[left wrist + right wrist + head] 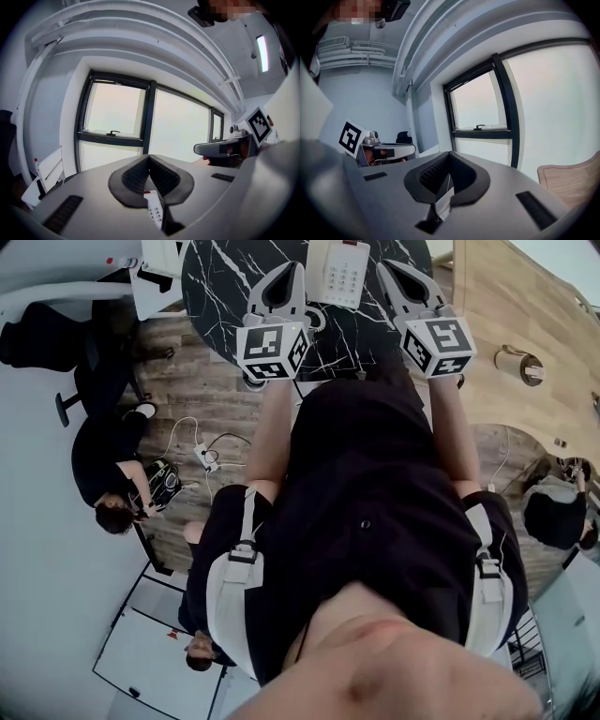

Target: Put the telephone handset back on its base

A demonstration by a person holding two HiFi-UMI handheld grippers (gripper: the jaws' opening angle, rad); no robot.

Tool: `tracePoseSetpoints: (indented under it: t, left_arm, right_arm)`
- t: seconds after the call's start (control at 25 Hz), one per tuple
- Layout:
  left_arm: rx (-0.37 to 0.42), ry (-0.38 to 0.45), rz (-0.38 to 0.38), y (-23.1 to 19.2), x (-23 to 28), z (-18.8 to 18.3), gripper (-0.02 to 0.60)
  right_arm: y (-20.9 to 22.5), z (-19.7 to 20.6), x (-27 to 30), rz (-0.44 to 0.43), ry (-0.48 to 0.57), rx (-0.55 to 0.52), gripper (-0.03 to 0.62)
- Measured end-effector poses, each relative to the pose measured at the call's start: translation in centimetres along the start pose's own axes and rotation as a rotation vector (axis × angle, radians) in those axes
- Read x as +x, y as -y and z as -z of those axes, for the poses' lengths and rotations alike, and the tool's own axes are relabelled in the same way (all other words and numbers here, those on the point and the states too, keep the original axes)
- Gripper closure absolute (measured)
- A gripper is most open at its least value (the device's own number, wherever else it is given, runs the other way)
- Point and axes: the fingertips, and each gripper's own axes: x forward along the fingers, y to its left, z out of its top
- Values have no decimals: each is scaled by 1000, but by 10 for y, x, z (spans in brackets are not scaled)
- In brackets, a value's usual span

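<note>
Head view shows us the white telephone (339,273) on the black marble table (216,287), lying between the two sets of jaws, just beside their tips. We see the left gripper (149,161) pressed together on nothing, and the right gripper (449,157) likewise closed and empty.
</note>
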Motion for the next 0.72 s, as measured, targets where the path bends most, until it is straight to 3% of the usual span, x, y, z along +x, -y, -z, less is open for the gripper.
tracePoseSetpoints:
  t: [0.72]
  left_arm:
    - [-22,-4,20,1,-5,4,565]
  right_arm:
    - [-3,3,-2,-9,-18,-11,565]
